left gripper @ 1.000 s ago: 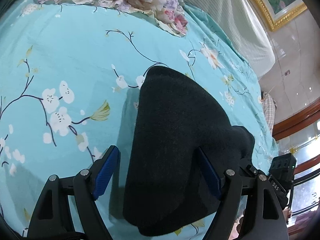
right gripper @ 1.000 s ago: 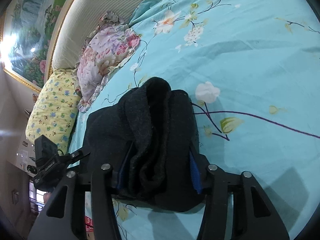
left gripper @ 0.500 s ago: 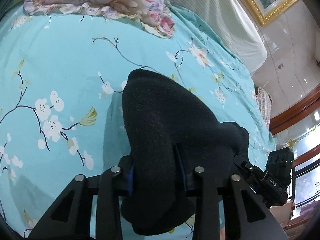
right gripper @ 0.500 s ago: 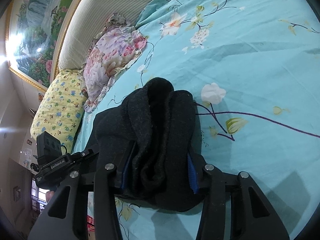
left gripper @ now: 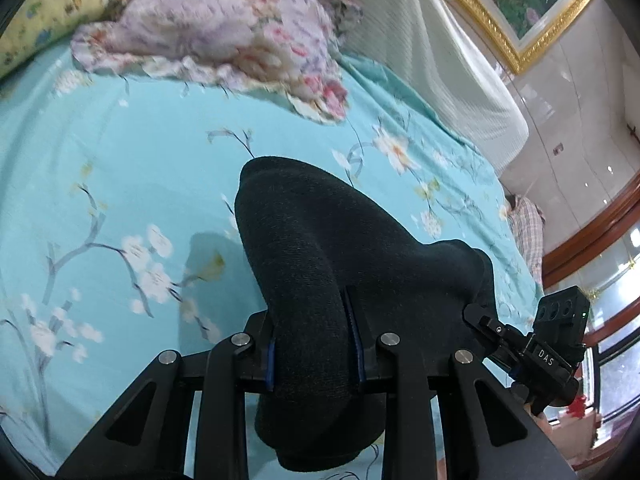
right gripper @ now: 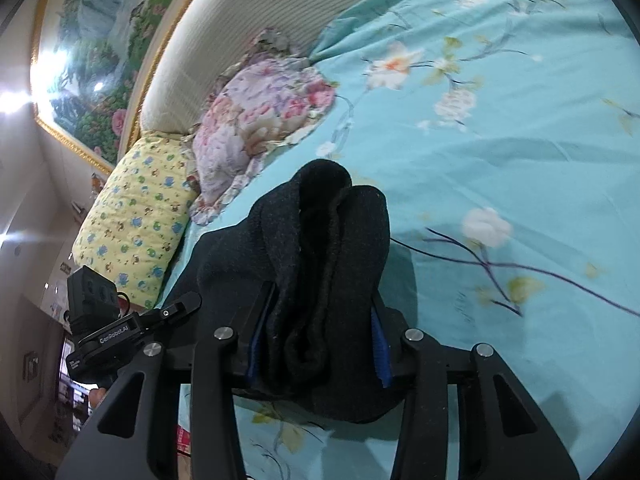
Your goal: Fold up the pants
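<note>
Bed: turquoise floral sheet (left gripper: 120, 152), pillows at the headboard. Pants (left gripper: 320, 248), black, folded, are held above the sheet, long axis spanning both grippers. Left gripper (left gripper: 314, 354) and right gripper (right gripper: 316, 344), angled downward, are closing, pads pressed on the pants.

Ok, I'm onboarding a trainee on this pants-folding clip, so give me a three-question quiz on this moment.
1. True or false: both grippers have black pants fabric between their fingers.
2. The pillow nearest the pants is: A) yellow pillow B) floral pillow C) striped
3. What colour is the bedsheet?

Key: 1 true: left gripper and right gripper both pinch it, jaws closing. 2 B. 3 turquoise, with blossoms.
</note>
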